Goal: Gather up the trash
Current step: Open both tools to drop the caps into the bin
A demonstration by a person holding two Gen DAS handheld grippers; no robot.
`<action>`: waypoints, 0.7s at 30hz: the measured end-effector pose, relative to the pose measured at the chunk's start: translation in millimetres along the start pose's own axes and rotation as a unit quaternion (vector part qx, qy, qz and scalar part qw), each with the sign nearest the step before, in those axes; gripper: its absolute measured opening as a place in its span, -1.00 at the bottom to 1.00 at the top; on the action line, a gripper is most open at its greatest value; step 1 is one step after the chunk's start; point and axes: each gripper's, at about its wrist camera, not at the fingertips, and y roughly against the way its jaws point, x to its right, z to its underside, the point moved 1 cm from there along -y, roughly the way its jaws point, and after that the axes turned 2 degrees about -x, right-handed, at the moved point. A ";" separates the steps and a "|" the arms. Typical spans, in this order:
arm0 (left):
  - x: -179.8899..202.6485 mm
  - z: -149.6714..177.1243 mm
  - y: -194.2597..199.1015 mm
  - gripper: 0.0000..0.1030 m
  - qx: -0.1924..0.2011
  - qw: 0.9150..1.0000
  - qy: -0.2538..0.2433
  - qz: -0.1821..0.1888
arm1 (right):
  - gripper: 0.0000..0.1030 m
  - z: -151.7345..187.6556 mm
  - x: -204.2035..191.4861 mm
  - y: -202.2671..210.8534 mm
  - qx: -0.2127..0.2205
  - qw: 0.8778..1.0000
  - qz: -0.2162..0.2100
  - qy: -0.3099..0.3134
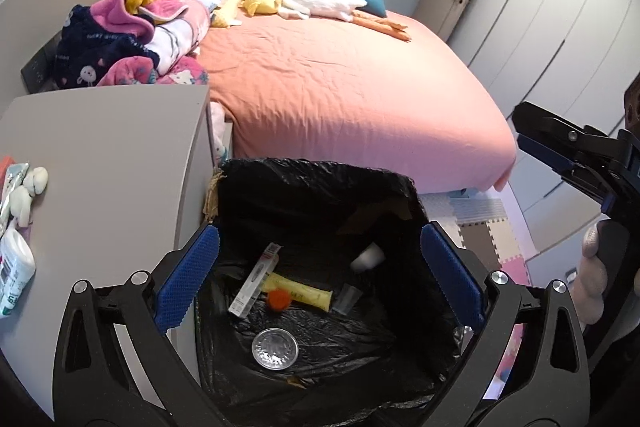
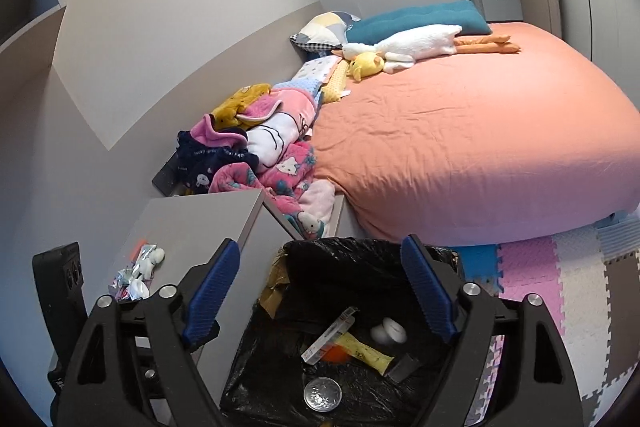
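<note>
A bin lined with a black bag [image 1: 320, 175] [image 2: 360, 247] stands beside the bed. In it lie a long white box [image 1: 254, 281] [image 2: 328, 335], a yellow wrapper [image 1: 300, 293] [image 2: 368, 351], an orange ball [image 1: 277, 300], a small clear cup [image 1: 348, 299], a white tub [image 1: 368, 257] [image 2: 388, 331] and a round clear lid [image 1: 275, 349] [image 2: 322, 394]. My left gripper [image 1: 320, 275] hovers open and empty over the bin. My right gripper [image 2: 320, 291] is also open and empty above it, and shows at the right edge of the left wrist view [image 1: 568, 151].
A grey bedside table [image 1: 104, 163] [image 2: 200, 223] left of the bin holds wrappers, a small white plush [image 1: 28, 191] [image 2: 150, 261] and a white bottle [image 1: 12, 271]. The pink bed [image 1: 340, 95] carries blankets and plush toys. Foam floor mats [image 2: 560, 275] lie right.
</note>
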 end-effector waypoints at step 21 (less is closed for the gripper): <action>-63.4 22.7 34.3 0.89 0.022 0.994 0.078 -0.075 | 0.63 7.9 -60.1 -43.5 -0.054 0.995 -0.061 0.056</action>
